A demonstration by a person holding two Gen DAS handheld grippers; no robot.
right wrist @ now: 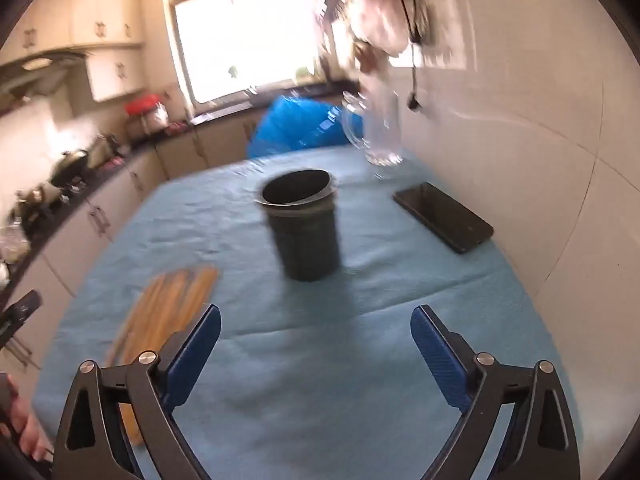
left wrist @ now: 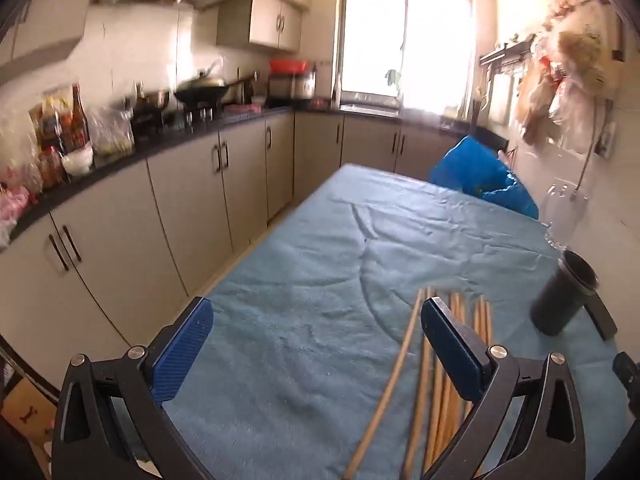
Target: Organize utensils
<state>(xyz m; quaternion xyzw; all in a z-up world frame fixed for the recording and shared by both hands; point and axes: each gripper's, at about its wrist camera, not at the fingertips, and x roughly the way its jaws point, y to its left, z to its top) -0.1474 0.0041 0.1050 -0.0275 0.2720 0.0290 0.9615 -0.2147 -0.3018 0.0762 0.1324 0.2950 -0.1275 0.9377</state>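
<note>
The chopsticks (left wrist: 436, 364) are lying in a loose bundle on the blue cloth of the tabletop (left wrist: 304, 280), running from the lower middle of the left wrist view up toward its centre right. The dark holder cup (right wrist: 304, 224) is standing upright near the middle of the right wrist view, well apart from the bundle, its mouth open and nothing visible inside. Judging by that, the sorting is not yet begun.

The main risk is the grasp itself. The sticks are thin, round and fanned out, so jaws closing on them from an angle may be catching only a few and rolling the rest aside, or scissoring them so the tips are splaying. The soft cloth could also be bunching under a fingertip. Carrying long sticks toward the cup, a stray end may be knocking it over, or striking the clear glass jar (right wrist: 378, 128) standing behind it at the upper right. The phone (right wrist: 442, 216) is lying flat just to the right of the cup and could be nudged.

The left gripper (left wrist: 316, 340) is tilting downward over the cloth, jaws standing wide and holding nothing; its right-hand finger is overlapping the bundle in the picture, though whether it is touching I cannot tell. The right gripper (right wrist: 316, 344) is likewise angling down, jaws wide and empty, aimed at the bare cloth in front of the cup. Both views are motion-blurred.
</note>
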